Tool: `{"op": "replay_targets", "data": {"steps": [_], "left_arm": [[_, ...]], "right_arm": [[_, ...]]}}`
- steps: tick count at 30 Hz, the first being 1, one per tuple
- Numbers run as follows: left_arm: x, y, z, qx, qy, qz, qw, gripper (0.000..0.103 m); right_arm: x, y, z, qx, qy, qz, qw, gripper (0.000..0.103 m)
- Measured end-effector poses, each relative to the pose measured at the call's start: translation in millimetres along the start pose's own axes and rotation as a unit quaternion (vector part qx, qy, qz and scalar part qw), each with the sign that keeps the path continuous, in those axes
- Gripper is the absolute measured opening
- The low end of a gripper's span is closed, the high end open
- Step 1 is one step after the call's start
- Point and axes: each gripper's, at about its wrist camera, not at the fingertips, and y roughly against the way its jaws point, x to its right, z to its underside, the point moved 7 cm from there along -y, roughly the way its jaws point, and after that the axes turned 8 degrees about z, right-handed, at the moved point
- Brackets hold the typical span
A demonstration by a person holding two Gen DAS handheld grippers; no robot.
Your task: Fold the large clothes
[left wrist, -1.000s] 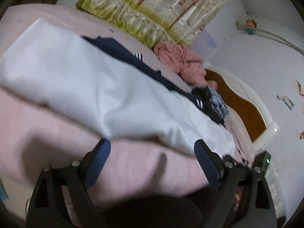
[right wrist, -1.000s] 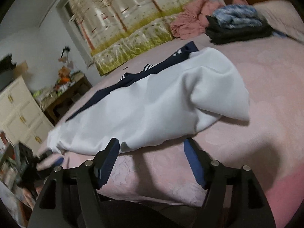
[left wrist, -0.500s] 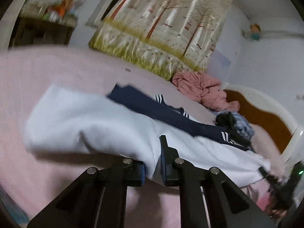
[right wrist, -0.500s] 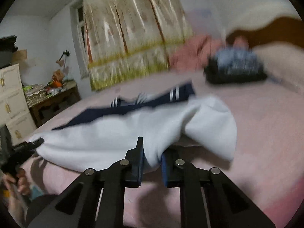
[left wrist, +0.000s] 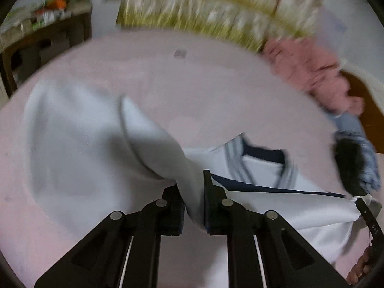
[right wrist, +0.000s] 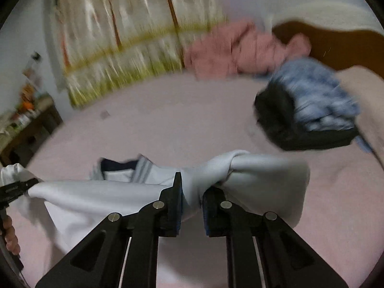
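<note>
A large white garment (left wrist: 79, 148) with a navy collar and grey stripes (left wrist: 261, 156) is lifted off the pink bed (left wrist: 216, 91). My left gripper (left wrist: 193, 199) is shut on a bunched fold of its white cloth. My right gripper (right wrist: 192, 199) is shut on another fold of the same garment (right wrist: 259, 175). The cloth stretches between them, collar (right wrist: 124, 168) facing up. The right gripper (left wrist: 364, 206) shows at the left wrist view's right edge, and the left gripper (right wrist: 16, 187) at the right wrist view's left edge, each with fingers of a hand below it.
A pile of folded dark and blue clothes (right wrist: 309, 110) lies at the bed's head end beside a crumpled pink garment (right wrist: 240, 48). A wooden headboard (right wrist: 336, 45), a tree-print curtain (right wrist: 124, 31) and a cluttered wooden side table (left wrist: 45, 31) surround the bed.
Both grippers went from open before the garment to shut on its near edge, then lifted it and carried it over the bed. The navy back has flipped and the collar now shows.
</note>
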Motion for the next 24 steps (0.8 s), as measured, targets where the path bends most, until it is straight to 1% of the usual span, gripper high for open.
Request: {"op": "replay_targets", "data": {"steps": [1, 3, 4, 6, 8, 9, 11, 12, 13, 14, 15, 16, 17, 18, 19, 20, 21, 22, 23, 24], "left_arm": [[-5.1, -15.5, -0.1, -0.008, 0.004, -0.004, 1.0000, 0.012], [-12.8, -40.9, 1.7, -0.004, 0.007, -0.009, 0.9999, 0.013], [-12.6, -48.1, 5.6, -0.002, 0.003, -0.012, 0.9999, 0.014], [-11.8, -61.6, 10.4, 0.002, -0.008, -0.017, 0.9998, 0.016], [-9.4, -61.2, 13.1, 0.009, -0.017, -0.016, 0.9997, 0.017], [-5.7, -58.7, 14.2, 0.014, -0.031, -0.014, 0.9993, 0.018], [2.2, -49.9, 15.4, 0.026, -0.066, -0.009, 0.9974, 0.024], [5.0, -43.1, 18.0, 0.034, -0.077, -0.002, 0.9964, 0.028], [8.2, -34.1, 20.9, 0.046, -0.084, 0.008, 0.9954, 0.033], [8.2, -22.9, 22.7, 0.062, -0.085, 0.018, 0.9942, 0.053], [7.4, -6.1, 23.6, 0.090, -0.086, 0.030, 0.9917, 0.081], [6.4, 12.1, 23.0, 0.125, -0.087, 0.035, 0.9877, 0.091], [4.8, 30.6, 22.9, 0.163, -0.089, 0.038, 0.9819, 0.102], [0.3, 48.9, 22.6, 0.200, -0.091, 0.033, 0.9750, 0.103], [-6.7, 59.6, 20.6, 0.222, -0.088, 0.021, 0.9709, 0.103], [-18.1, 67.8, 19.1, 0.239, -0.080, 0.003, 0.9678, 0.103], [-29.2, 70.1, 17.7, 0.245, -0.075, -0.010, 0.9667, 0.103], [-41.1, 66.1, 14.1, 0.240, -0.071, -0.027, 0.9679, 0.103], [-52.4, 57.1, 12.2, 0.225, -0.065, -0.040, 0.9714, 0.103], [-63.4, 43.3, 10.2, 0.200, -0.058, -0.044, 0.9770, 0.103]], "right_arm": [[-6.4, -21.4, -1.9, -0.012, 0.014, 0.005, 1.000, 0.015], [-13.6, -49.5, 0.2, -0.023, 0.042, 0.017, 0.999, 0.015], [-14.6, -64.2, 3.6, -0.033, 0.047, 0.018, 0.998, 0.015], [-9.7, -85.3, 10.2, -0.050, 0.032, 0.009, 0.998, 0.016], [-4.0, -90.9, 17.5, -0.054, 0.022, -0.005, 0.998, 0.017], [-2.8, -87.6, 16.3, -0.047, 0.021, -0.015, 0.999, 0.018], [-0.3, -81.3, 14.0, -0.033, 0.027, -0.025, 0.999, 0.028], [3.1, -75.4, 14.0, -0.019, 0.026, -0.027, 0.999, 0.032], [7.4, -67.4, 15.8, -0.006, 0.021, -0.033, 0.999, 0.042], [11.3, -58.5, 17.3, 0.006, 0.016, -0.039, 0.999, 0.058], [14.7, -48.0, 17.7, 0.021, 0.014, -0.040, 0.999, 0.067], [21.2, -31.0, 18.1, 0.053, 0.015, -0.040, 0.998, 0.081], [26.7, -16.9, 17.1, 0.082, 0.019, -0.038, 0.996, 0.085], [31.2, -6.6, 17.4, 0.101, 0.024, -0.032, 0.994, 0.086], [39.5, 1.9, 19.3, 0.118, 0.025, -0.013, 0.993, 0.086], [50.6, 5.6, 19.7, 0.128, 0.019, 0.020, 0.991, 0.086], [61.1, 5.7, 21.0, 0.136, 0.012, 0.049, 0.989, 0.086], [74.9, 1.5, 21.7, 0.136, 0.000, 0.080, 0.987, 0.086], [83.4, -4.4, 21.3, 0.123, -0.012, 0.091, 0.988, 0.086], [94.7, -15.3, 21.1, 0.093, -0.035, 0.088, 0.991, 0.086]]}}
